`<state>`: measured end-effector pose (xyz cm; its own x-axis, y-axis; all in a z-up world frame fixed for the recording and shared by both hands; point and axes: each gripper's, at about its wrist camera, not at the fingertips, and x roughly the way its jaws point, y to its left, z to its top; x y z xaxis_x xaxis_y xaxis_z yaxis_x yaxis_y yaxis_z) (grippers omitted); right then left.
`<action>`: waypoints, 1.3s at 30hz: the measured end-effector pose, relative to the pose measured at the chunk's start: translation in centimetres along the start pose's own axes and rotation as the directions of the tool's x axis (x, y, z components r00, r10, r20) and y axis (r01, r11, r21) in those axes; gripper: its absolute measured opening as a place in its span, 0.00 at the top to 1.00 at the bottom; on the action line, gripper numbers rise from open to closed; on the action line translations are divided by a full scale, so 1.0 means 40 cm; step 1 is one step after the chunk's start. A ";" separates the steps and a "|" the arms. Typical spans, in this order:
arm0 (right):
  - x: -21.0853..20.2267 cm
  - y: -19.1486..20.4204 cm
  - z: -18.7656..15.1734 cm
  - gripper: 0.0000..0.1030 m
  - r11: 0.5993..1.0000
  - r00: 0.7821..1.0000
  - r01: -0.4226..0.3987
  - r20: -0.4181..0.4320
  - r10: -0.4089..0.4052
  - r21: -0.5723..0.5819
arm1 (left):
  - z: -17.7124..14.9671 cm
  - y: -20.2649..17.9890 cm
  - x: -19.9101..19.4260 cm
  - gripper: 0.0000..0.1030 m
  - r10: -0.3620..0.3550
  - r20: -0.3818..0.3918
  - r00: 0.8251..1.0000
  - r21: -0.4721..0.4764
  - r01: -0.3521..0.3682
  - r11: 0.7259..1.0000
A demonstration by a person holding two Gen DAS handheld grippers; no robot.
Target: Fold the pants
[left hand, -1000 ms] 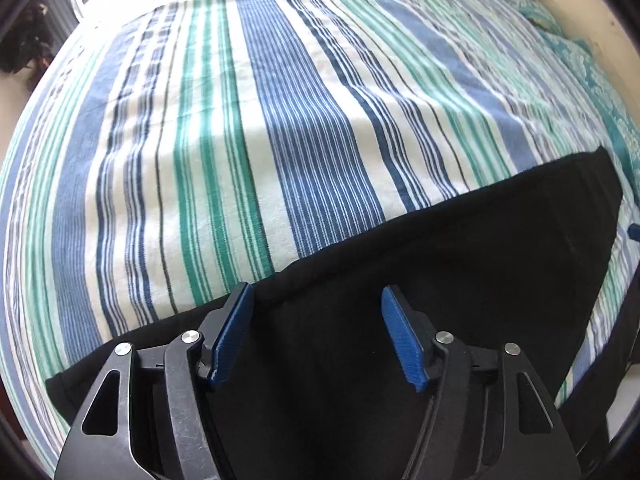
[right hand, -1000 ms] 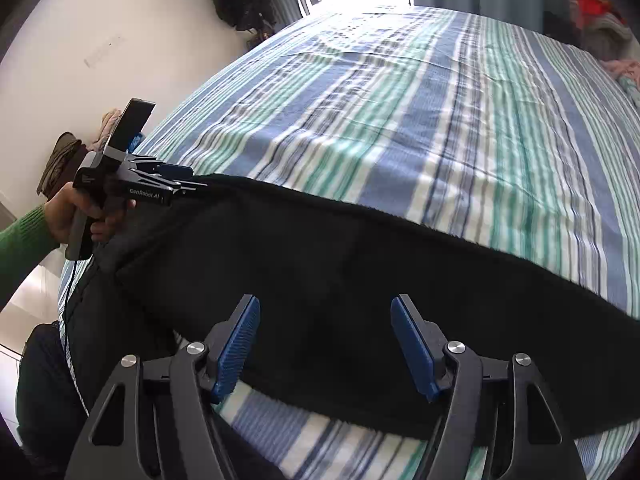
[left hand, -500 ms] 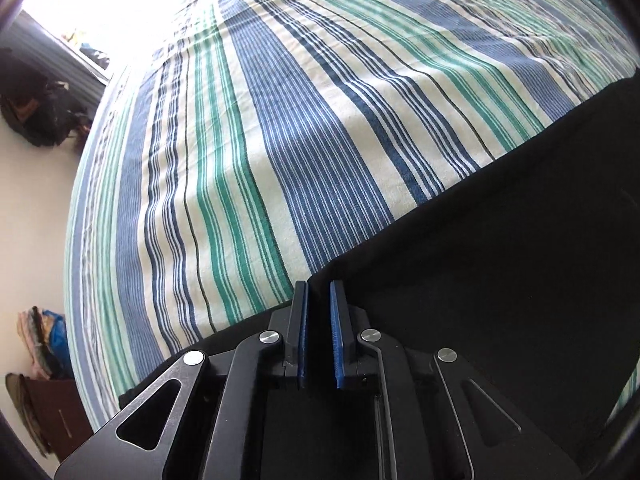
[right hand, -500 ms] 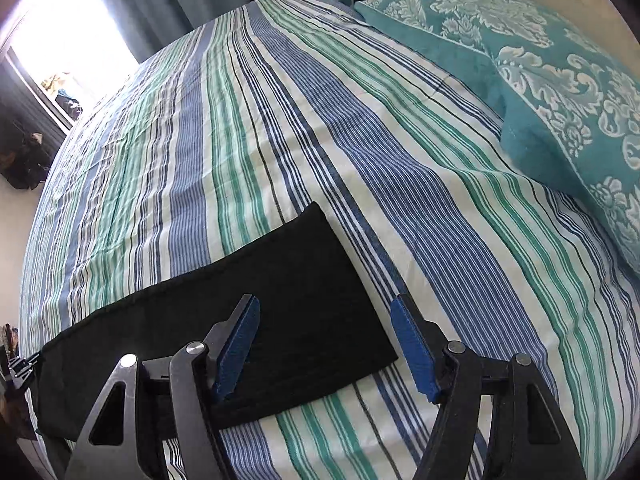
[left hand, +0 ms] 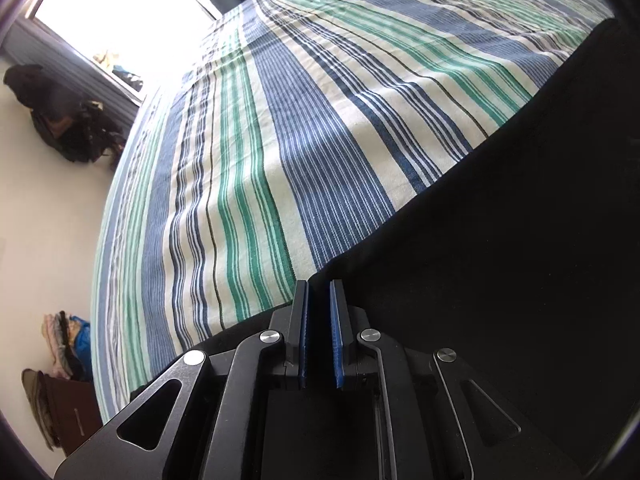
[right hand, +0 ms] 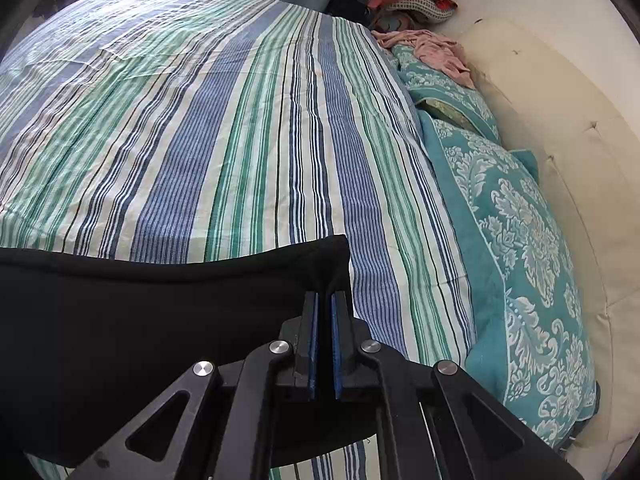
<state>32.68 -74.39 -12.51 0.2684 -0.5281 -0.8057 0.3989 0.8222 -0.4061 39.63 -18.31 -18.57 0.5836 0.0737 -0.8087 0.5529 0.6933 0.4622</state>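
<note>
Pinching the black pants at an edge low in the frame's centre, your left gripper has its blue pads nearly pressed together on the cloth. Your right gripper likewise clamps a corner of the pants, which fill the lower left of that frame over the striped bedspread, teal pillows at right.
</note>
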 end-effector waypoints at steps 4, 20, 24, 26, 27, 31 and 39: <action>0.118 0.039 -0.085 0.81 0.998 0.986 -0.035 -0.161 0.044 0.059 | -0.016 -0.015 -0.022 0.79 0.057 0.023 0.998 0.019 -0.057 0.998; -0.394 -0.066 -0.777 0.01 0.769 0.887 -0.449 0.122 0.446 0.455 | -0.482 0.052 -0.381 0.24 -0.246 0.088 0.965 -0.441 0.259 0.859; -0.267 -0.167 -0.997 0.09 0.744 0.940 -0.209 -0.078 0.331 0.634 | -0.608 -0.023 -0.339 0.21 -0.212 -0.006 0.977 -0.463 0.185 0.867; -0.329 -0.202 -1.014 0.12 0.729 0.963 -0.201 -0.006 0.271 0.654 | -0.638 -0.006 -0.358 0.20 -0.200 -0.029 0.979 -0.532 0.154 0.833; -0.364 -0.195 -1.004 0.10 0.743 0.968 -0.189 -0.005 0.250 0.642 | -0.648 0.005 -0.374 0.21 -0.216 -0.018 0.976 -0.571 0.167 0.804; -0.478 -0.078 -0.970 0.04 0.735 0.919 -0.380 0.138 0.369 0.562 | -0.672 -0.014 -0.406 0.21 -0.241 0.024 0.970 -0.595 0.208 0.777; -0.468 0.151 -1.032 0.05 0.908 0.958 -0.256 -0.040 0.285 0.331 | -0.704 -0.023 -0.391 0.12 -0.175 -0.042 0.984 -0.554 0.123 0.824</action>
<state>-6.14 -50.78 -17.68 0.3354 -0.2629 -0.9046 0.5839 0.8116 -0.0193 13.26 0.09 -16.60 0.4527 -0.0188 -0.8915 0.1977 0.9770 0.0798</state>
